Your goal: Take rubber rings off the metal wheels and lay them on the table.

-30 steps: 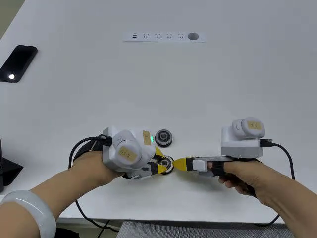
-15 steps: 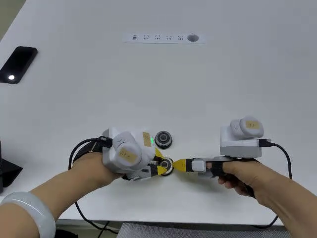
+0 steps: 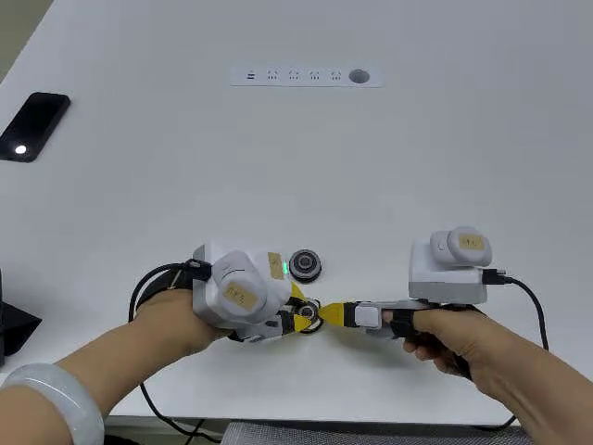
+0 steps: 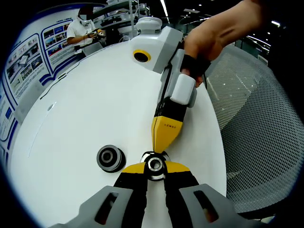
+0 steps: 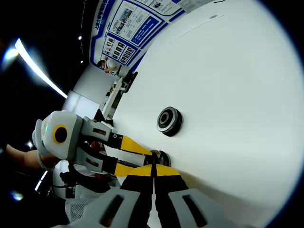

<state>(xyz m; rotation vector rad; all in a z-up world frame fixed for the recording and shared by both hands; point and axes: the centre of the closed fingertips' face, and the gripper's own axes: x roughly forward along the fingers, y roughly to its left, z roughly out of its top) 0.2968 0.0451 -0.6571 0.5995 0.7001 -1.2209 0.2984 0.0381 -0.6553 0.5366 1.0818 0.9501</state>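
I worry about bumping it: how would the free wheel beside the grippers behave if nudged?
The free wheel lies flat, so it would probably slide, not roll. It looks metal-cored, likely heavy for its size. Its dark rubber ring may drag on the smooth table.

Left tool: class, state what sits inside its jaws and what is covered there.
A wheel sits clamped between the yellow tips of the left tool. The shut right tool meets its rim. The tips cover the wheel's sides, so any ring there is hidden.
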